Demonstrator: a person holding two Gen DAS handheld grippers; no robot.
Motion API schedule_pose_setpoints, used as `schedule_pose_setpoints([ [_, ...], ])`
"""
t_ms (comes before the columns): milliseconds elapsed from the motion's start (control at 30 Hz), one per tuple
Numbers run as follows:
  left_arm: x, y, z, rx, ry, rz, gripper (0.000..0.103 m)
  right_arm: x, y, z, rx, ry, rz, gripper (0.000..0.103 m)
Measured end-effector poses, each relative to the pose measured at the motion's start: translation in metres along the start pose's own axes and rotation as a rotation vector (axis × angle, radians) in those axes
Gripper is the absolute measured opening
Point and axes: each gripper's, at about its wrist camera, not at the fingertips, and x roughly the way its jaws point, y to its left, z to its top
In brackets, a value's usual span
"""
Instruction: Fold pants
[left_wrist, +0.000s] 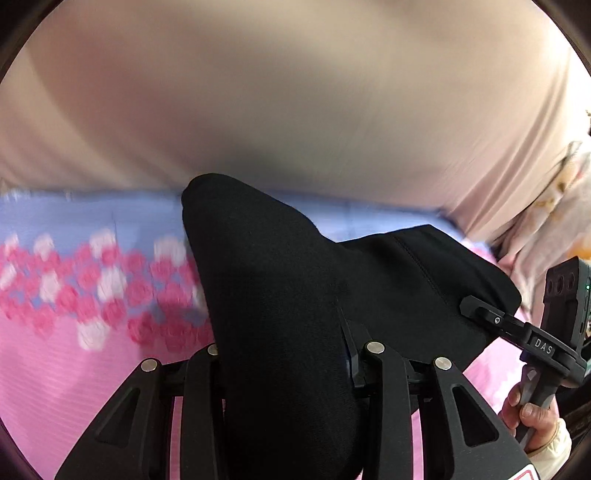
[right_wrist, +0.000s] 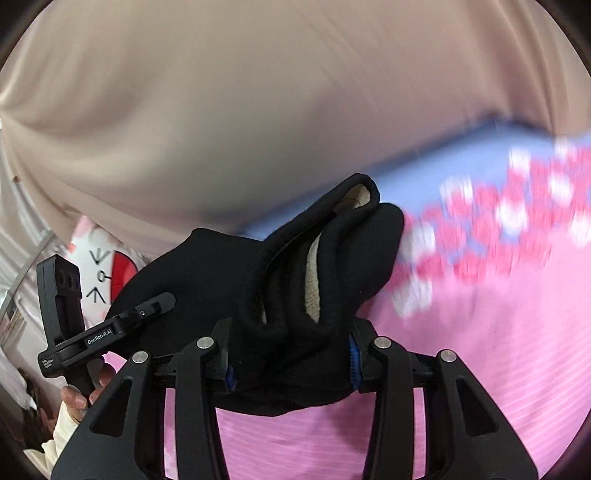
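Observation:
The black pants (left_wrist: 280, 295) with a pale fleece lining (right_wrist: 314, 273) hang bunched between both grippers above the pink bedspread (left_wrist: 55, 387). My left gripper (left_wrist: 284, 354) is shut on a thick fold of the pants, which hides its fingertips. My right gripper (right_wrist: 291, 354) is shut on the bunched waistband end, blue pads (right_wrist: 354, 365) showing at the cloth's edges. The right gripper also shows at the right in the left wrist view (left_wrist: 480, 312). The left gripper shows at the left in the right wrist view (right_wrist: 162, 301). The pants span between them.
The bedspread has a band of pink and white flowers (right_wrist: 498, 229) on blue. A beige curtain or wall (left_wrist: 295, 92) rises behind the bed. A white plush toy with a red patch (right_wrist: 107, 273) sits at the left edge. Background is motion-blurred.

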Motion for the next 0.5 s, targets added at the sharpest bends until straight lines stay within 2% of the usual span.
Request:
schedule_pose_setpoints([
  [33, 0.006, 0.005, -0.005, -0.011, 0.010, 0.011, 0.037, 0.004, -0.005, -0.004, 0.006, 0.006, -0.009, 0.045],
  [100, 0.011, 0.017, -0.016, -0.041, 0.023, -0.003, 0.046, 0.008, -0.013, -0.012, 0.013, 0.017, -0.020, 0.059],
  [133, 0.011, 0.020, -0.020, -0.056, 0.035, 0.001, 0.057, 0.010, -0.016, -0.014, 0.031, 0.043, -0.034, 0.069],
  [167, 0.011, 0.027, -0.024, -0.081, 0.049, 0.030, 0.073, 0.009, -0.020, -0.014, 0.057, 0.065, -0.036, 0.080],
  [233, 0.005, 0.044, -0.027, -0.129, 0.038, 0.106, 0.086, -0.005, -0.027, -0.016, 0.093, 0.050, -0.059, 0.086],
  [300, -0.019, 0.058, -0.035, -0.162, 0.001, 0.117, 0.086, -0.040, -0.037, -0.023, 0.126, -0.004, -0.072, 0.086],
  [333, -0.035, 0.063, -0.037, -0.176, -0.016, 0.149, 0.086, -0.057, -0.040, -0.026, 0.133, -0.038, -0.103, 0.085],
  [400, -0.079, 0.068, -0.043, -0.189, -0.104, 0.274, 0.085, -0.107, -0.030, -0.032, 0.084, -0.161, -0.202, 0.084],
  [433, -0.097, 0.066, -0.041, -0.180, -0.147, 0.307, 0.085, -0.129, -0.016, -0.030, 0.028, -0.211, -0.230, 0.077],
  [467, -0.112, 0.060, -0.036, -0.165, -0.183, 0.324, 0.085, -0.141, -0.001, -0.025, -0.021, -0.231, -0.235, 0.064],
  [500, -0.128, 0.050, -0.026, -0.146, -0.216, 0.325, 0.085, -0.145, 0.020, -0.015, -0.081, -0.233, -0.228, 0.062],
])
